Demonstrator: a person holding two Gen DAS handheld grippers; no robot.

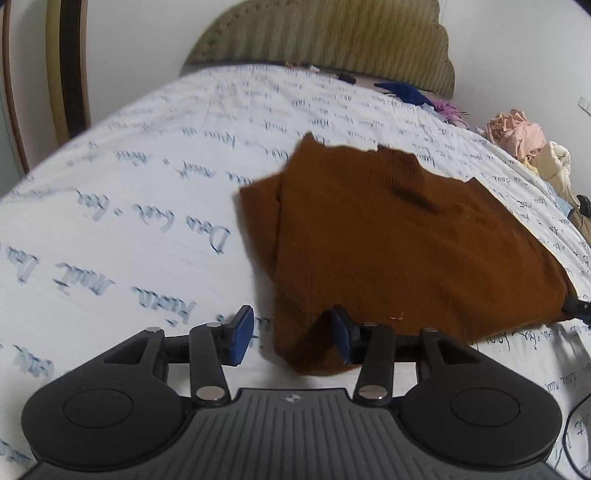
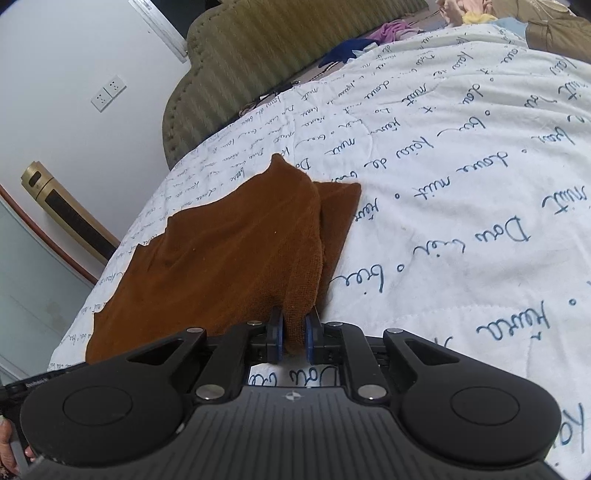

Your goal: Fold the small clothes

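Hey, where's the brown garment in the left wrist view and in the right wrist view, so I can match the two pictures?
Left wrist view: the brown garment lies centre-right on the bed, its near corner between the open left gripper.
Right wrist view: it lies centre-left, its near edge pinched in the right gripper.
Shared landmark: the olive ribbed headboard behind the white script-printed quilt.

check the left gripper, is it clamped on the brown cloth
No, the left gripper stands open, its blue pads apart over a corner of the brown cloth without pinching it.

Garment (image 1: pixel 388 240) on bedspread (image 1: pixel 147 166), headboard (image 1: pixel 332 37) behind, clothes pile (image 1: pixel 517 133) right
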